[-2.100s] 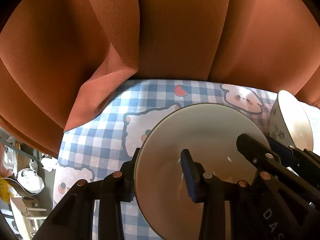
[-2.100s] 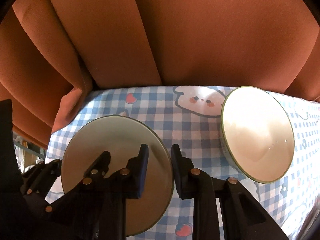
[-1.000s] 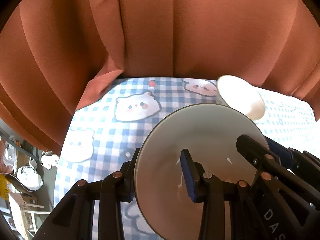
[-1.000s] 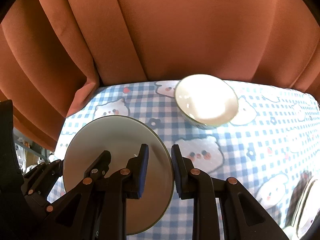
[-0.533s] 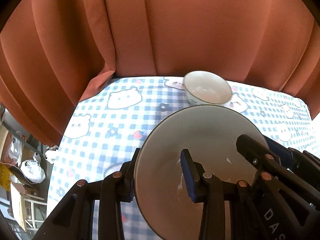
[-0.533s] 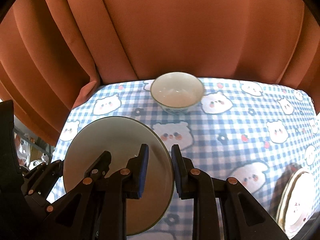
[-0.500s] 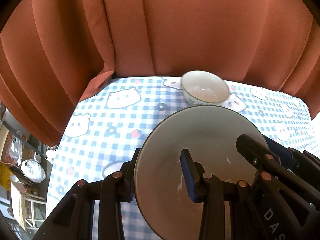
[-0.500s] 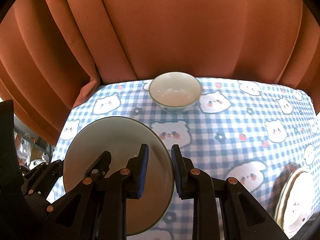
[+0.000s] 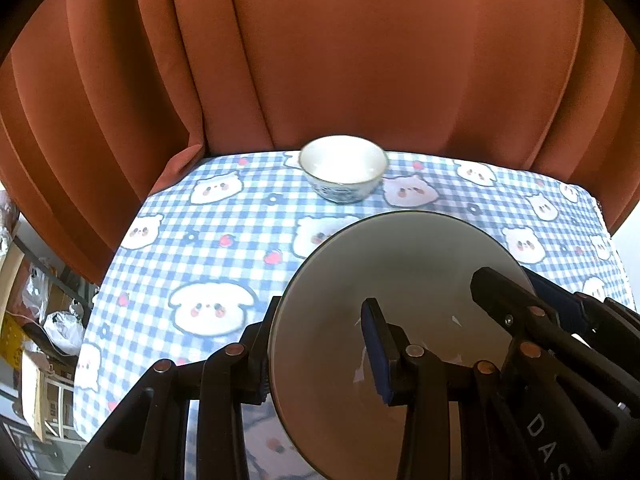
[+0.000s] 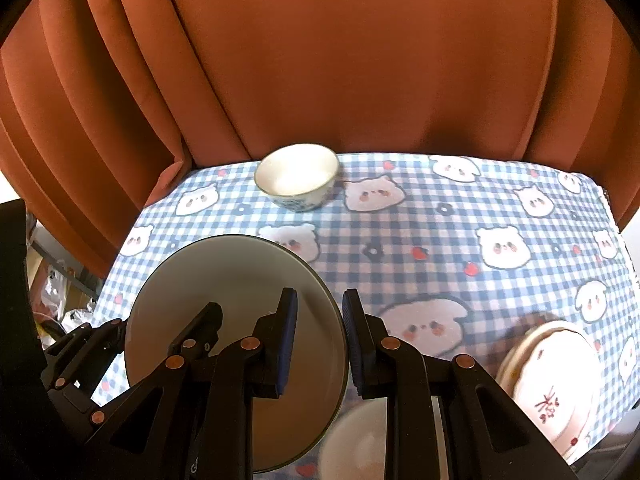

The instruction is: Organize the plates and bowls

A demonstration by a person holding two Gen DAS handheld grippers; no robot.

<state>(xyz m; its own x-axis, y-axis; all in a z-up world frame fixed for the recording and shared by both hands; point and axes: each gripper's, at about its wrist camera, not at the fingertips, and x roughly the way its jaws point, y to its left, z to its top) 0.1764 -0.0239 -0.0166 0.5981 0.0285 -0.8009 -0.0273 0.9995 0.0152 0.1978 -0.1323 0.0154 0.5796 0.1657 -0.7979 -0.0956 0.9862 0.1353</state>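
Large grey-white bowl (image 9: 404, 280) with a thin dark rim, held up off the counter (image 10: 440, 240) and tipped so its hollow faces the cameras. Both tongs grip it on opposite sides of the rim.

Left tongs (image 9: 320, 352): pinching the bowl's rim, one finger outside the wall, the blue-padded finger inside the hollow. Right tongs (image 10: 318, 336): pinching the far side of the same rim, the blue pad of one finger inside, the other just outside the edge. In the right wrist view the left tongs' black frame shows at the bowl's other edge; in the left wrist view the right tongs reach in from the right.

Beyond the held bowl, near the back edge of the counter: a small white bowl (image 10: 297, 182) with blue pattern on the outside wall, upright, standing alone, well apart from the held one.

Lower right of the right wrist view: a stack of white plates (image 10: 556, 380) with a red mark on the top face, at the near edge of the counter. Just beside it, under the tongs, part of another white dish (image 10: 360, 440), mostly hidden; cannot tell what kind.

Counter covered in blue-and-white checked cloth with white bear faces, small flowers and strawberries. Rust-orange curtain (image 9: 360, 60) hangs in folds behind it. At far left, past the counter edge, clutter of bags and boxes (image 9: 48, 320) on the floor.
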